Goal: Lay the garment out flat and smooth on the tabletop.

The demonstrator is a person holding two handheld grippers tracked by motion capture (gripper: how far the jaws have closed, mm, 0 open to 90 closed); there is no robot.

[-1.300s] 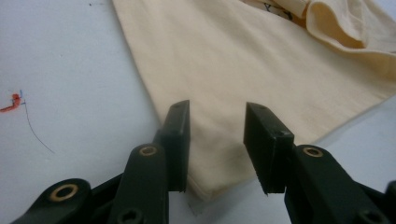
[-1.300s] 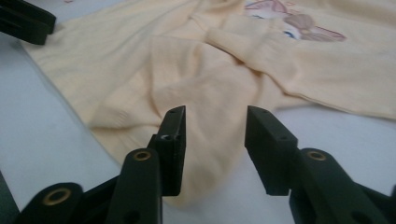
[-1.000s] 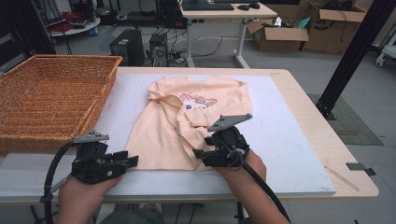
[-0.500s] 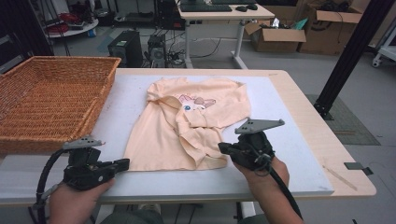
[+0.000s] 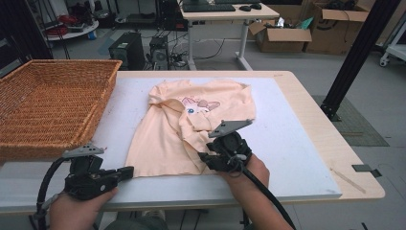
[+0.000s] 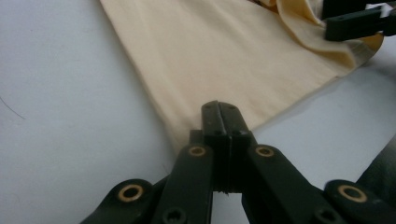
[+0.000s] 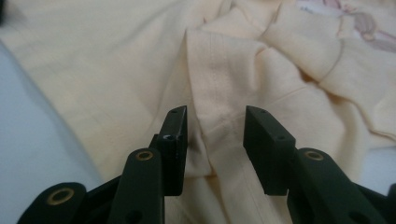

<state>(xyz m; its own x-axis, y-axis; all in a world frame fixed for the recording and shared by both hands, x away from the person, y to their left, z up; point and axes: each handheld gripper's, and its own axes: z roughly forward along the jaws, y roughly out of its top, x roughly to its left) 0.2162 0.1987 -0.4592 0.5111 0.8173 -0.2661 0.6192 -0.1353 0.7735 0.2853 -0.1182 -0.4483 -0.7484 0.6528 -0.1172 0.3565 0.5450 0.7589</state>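
On the white mat beside the wicker basket (image 5: 52,105) lies a peach T-shirt (image 5: 167,143) with a cartoon print, its body partly spread and one side still bunched into folds toward the middle. The shirt's near hem runs along the mat's front edge, well apart from the basket. The left tool (image 6: 223,122) is clamped flat on the shirt's near left hem corner, so that corner looks secured. The right tool (image 7: 215,133) stands part-way apart, having just been opening, with a ridge of folded cloth rising between its jaws but not pinched; it sits at the shirt's near right hem. Judging by this, the straightening is under way: one corner is gripped, the other grab and the smoothing remain, and nothing is in the basket yet.
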